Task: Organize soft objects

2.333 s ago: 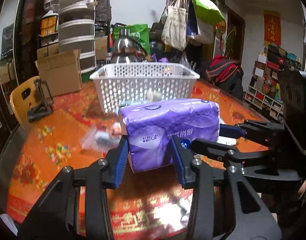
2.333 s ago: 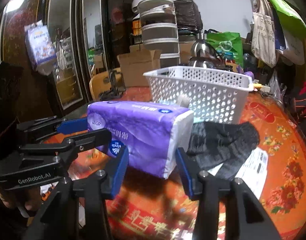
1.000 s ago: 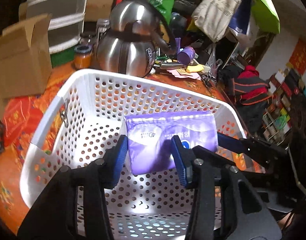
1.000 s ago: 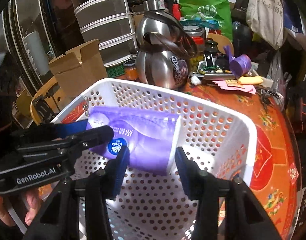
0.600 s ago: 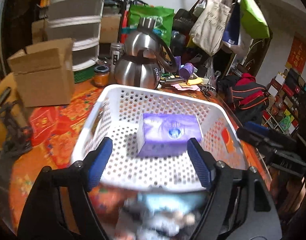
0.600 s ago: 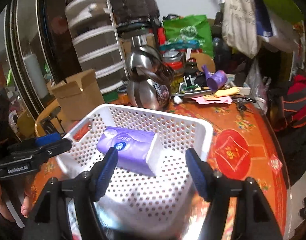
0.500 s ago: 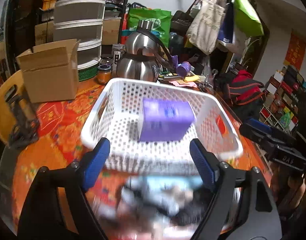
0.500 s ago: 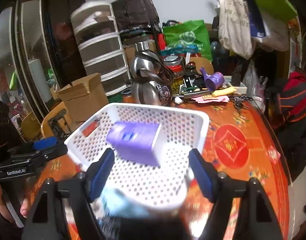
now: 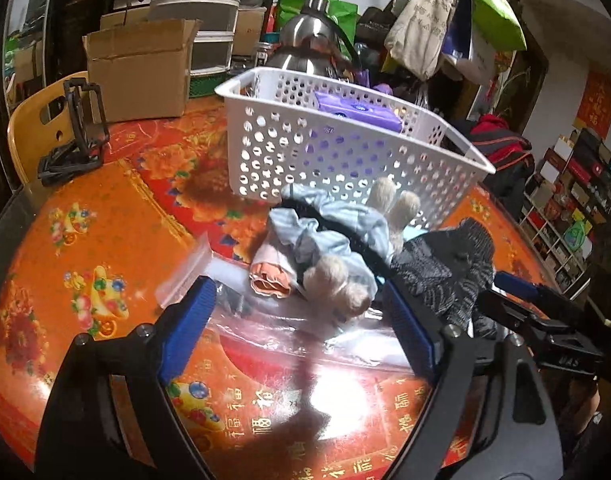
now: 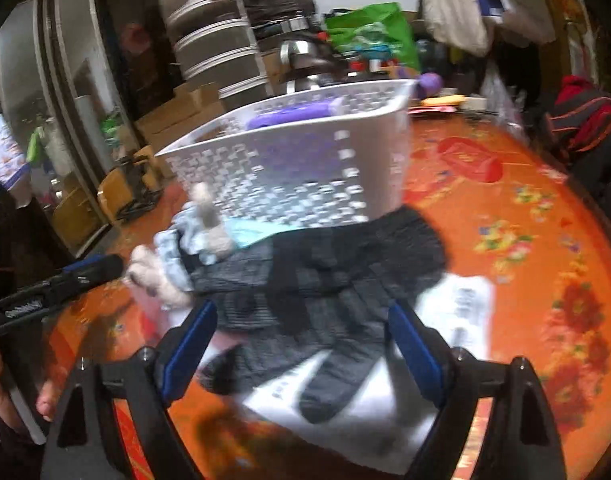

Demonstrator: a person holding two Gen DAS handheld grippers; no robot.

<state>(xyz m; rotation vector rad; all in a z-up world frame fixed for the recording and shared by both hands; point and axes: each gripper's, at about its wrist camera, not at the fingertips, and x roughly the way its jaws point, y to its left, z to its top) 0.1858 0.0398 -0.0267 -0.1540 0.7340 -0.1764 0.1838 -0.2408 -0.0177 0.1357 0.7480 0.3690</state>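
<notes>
With the purple tissue pack (image 9: 355, 110) lying in the white basket (image 9: 345, 152) toward the table's (image 9: 85, 220) far edge, I am between items: both my left gripper (image 9: 301, 320) and right gripper (image 10: 301, 344), jaws just opened wide, hold nothing. Next I judge I must close on the soft toy (image 9: 329, 248) or the dark knit garment (image 10: 325, 280) lying against the basket's near wall.

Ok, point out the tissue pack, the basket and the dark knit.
tissue pack (image 9: 357, 111), left wrist view, purple top face
basket (image 9: 345, 160), left wrist view, perforated near wall
dark knit (image 10: 317, 280), right wrist view, middle of the fabric
</notes>
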